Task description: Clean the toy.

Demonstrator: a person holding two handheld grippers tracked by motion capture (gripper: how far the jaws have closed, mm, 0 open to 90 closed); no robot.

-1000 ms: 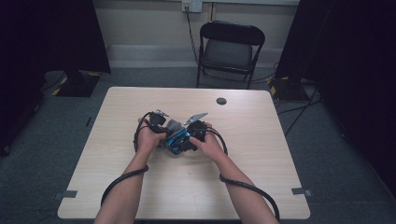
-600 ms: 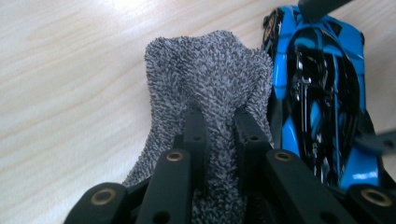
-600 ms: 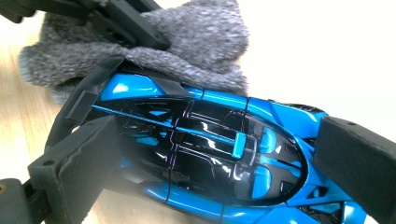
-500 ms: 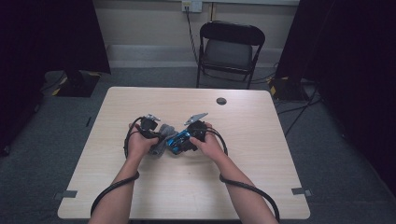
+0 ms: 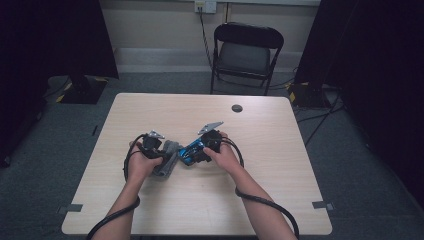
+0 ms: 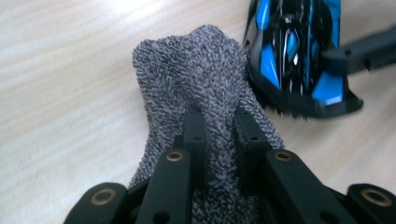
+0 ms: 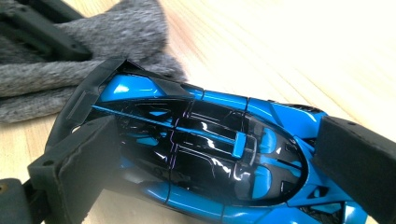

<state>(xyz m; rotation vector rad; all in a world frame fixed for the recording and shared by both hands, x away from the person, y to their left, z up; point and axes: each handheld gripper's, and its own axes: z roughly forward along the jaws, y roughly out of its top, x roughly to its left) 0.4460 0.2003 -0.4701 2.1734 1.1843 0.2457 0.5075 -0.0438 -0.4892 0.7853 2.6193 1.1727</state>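
Both hands have drifted a little toward the person since a second ago, and the left one has swung outward, dragging the grey cloth with it. Now the left hand-held gripper (image 6: 219, 126) has its jaws pinched tight on a fold of the grey cloth (image 6: 205, 79), which lies bunched on the counter (image 5: 260, 190) near its middle. Just beside it, touching the cloth's edge, sits the blue and black toy car (image 7: 205, 154), and the right hand-held gripper (image 7: 215, 163) has its two padded jaws pressed against the car's sides, holding it.

From where I stand the cloth looks soft, limp and light; any pinched fold would hold it, though it will sag and trail. The car looks like hard, glossy plastic, likely slippery, so gripping across its flanks seems sensible; its thin rear wing may be fragile.

I count one cloth, one car, two hand-held grippers, one small dark disc (image 5: 237, 108) toward the far edge, and one folding chair (image 5: 247, 52) beyond.
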